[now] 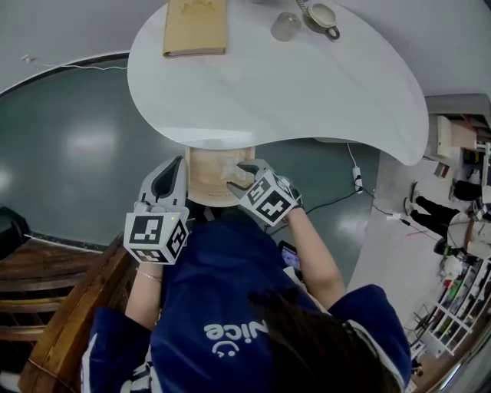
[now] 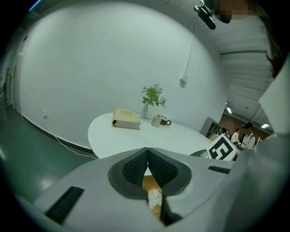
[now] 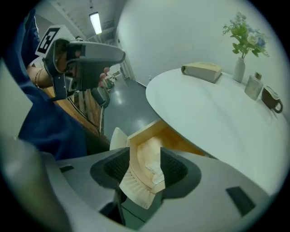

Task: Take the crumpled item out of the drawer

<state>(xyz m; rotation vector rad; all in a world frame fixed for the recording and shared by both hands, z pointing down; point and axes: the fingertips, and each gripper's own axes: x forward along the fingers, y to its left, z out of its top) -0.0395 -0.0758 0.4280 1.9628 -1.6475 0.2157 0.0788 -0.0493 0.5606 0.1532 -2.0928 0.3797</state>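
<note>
Grey-green flooring [image 1: 69,146] is showing around a white rounded table [image 1: 307,84], which is carrying a tan book [image 1: 195,27], a cup [image 1: 285,26] and a mug [image 1: 322,17] at its far side. Under the table's near edge a wooden drawer [image 1: 201,175] is standing open, and the crumpled item [image 1: 234,170], white and paper-like, is lying inside it toward the right. A person [image 1: 230,322] in a blue top is leaning over the drawer, holding both tools at its front. The left gripper [image 1: 178,165] is hovering at the drawer's left side with its jaws pressed together and nothing between them. The right gripper [image 1: 239,176] is pointing steeply down into the drawer with its jaws standing apart; the drawer's front wall and the crumpled item are showing in the gap, and the pads are not gripping either.
</note>
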